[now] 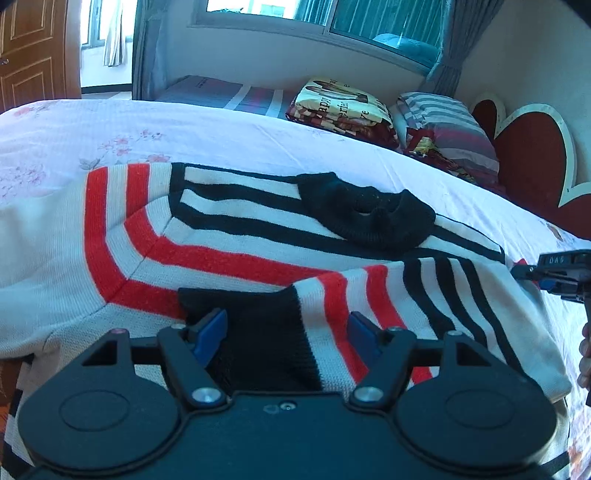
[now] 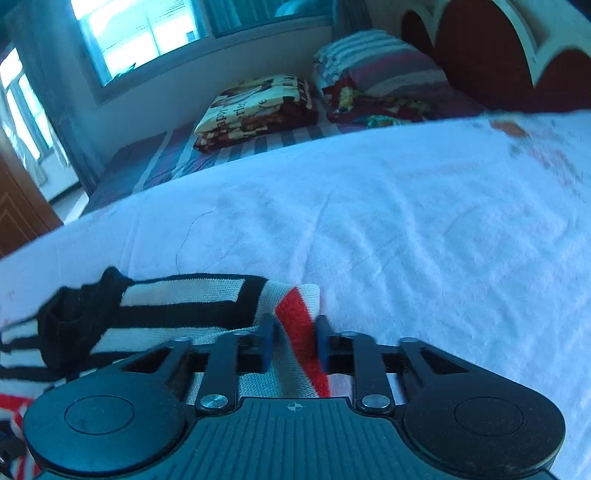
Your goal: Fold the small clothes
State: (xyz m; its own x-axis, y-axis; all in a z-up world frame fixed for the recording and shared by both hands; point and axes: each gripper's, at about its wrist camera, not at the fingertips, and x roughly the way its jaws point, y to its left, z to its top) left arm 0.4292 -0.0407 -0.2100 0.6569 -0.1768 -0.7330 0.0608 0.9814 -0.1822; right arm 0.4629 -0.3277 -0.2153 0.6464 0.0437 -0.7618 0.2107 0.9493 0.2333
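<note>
The striped sweater (image 1: 229,236) lies spread on the bed's pale floral sheet (image 1: 110,125), cream knit w/ red bands on the left & near side, black bands toward the far side, black collar (image 1: 369,214) bunched at the far-middle. One sleeve is folded across the near part of the body, its black cuff (image 1: 255,332) ending just in front of the left gripper (image 1: 288,332). Left gripper's jaws stand wide apart, blue pads either side of the cuff w/o pressing it; nothing gripped. The right gripper (image 2: 293,341) sits at the sweater's right edge, jaws nearly together & pinching a fold of the cream-and-red knit between the blue pads. In the left wrist view the right gripper (image 1: 546,275) shows at the right edge of the picture, tip against the sweater's right side; white characters on its body look like "DA8", not certain. Part of a hand (image 1: 585,354) shows just below it. Far side of the bed: a folded printed blanket (image 1: 343,110) w/ partial writing, "appy" readable, rest cut off; a striped pillow (image 1: 447,129) to its right; a red heart-shaped headboard (image 1: 532,155) w/ white trim further right. Window (image 1: 314,14) w/ curtains behind, a wooden door (image 1: 33,51) far left.
</note>
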